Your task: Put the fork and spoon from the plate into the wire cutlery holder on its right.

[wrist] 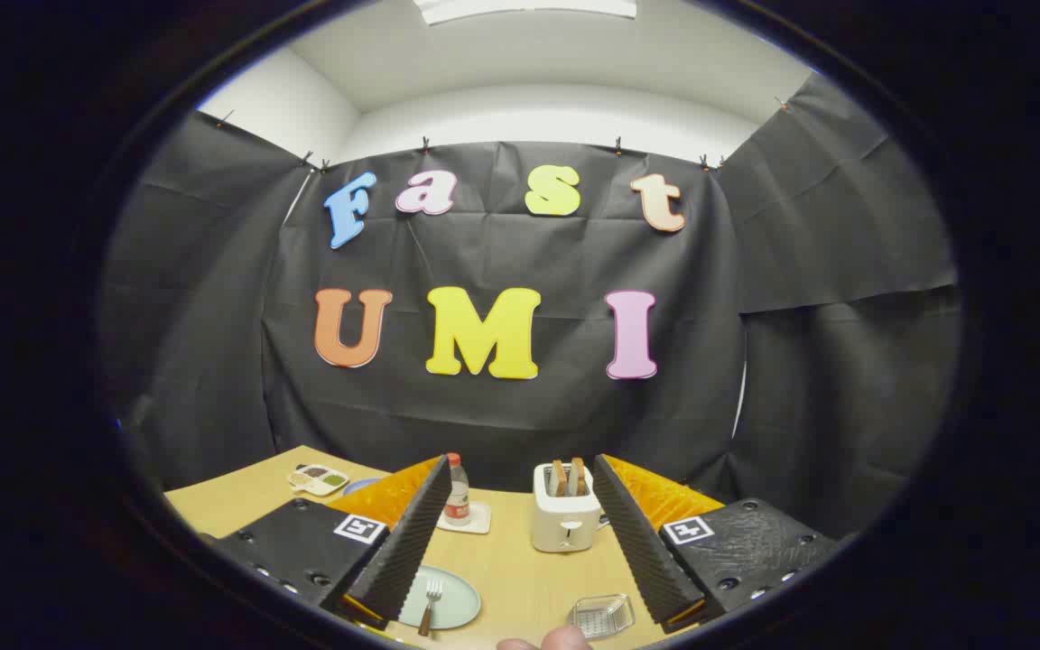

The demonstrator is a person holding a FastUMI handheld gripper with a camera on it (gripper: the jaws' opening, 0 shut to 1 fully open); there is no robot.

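A pale green plate (457,603) lies on the wooden table just inside my left finger, partly hidden by it. A fork (431,603) with a brown handle rests on the plate, tines pointing away. No spoon can be made out on the plate. To the plate's right, near my right finger, sits a small wire cutlery holder (602,616), which looks empty. My gripper (520,614) hangs above the table, open wide, with nothing between its fingers. The plate and the holder both lie low between the fingers.
A white toaster (565,519) with two slices of bread stands beyond the fingers. Left of it a small bottle (458,492) stands on a white coaster. A divided dish (320,479) sits far left at the back. A person's fingertip (556,640) shows nearest me.
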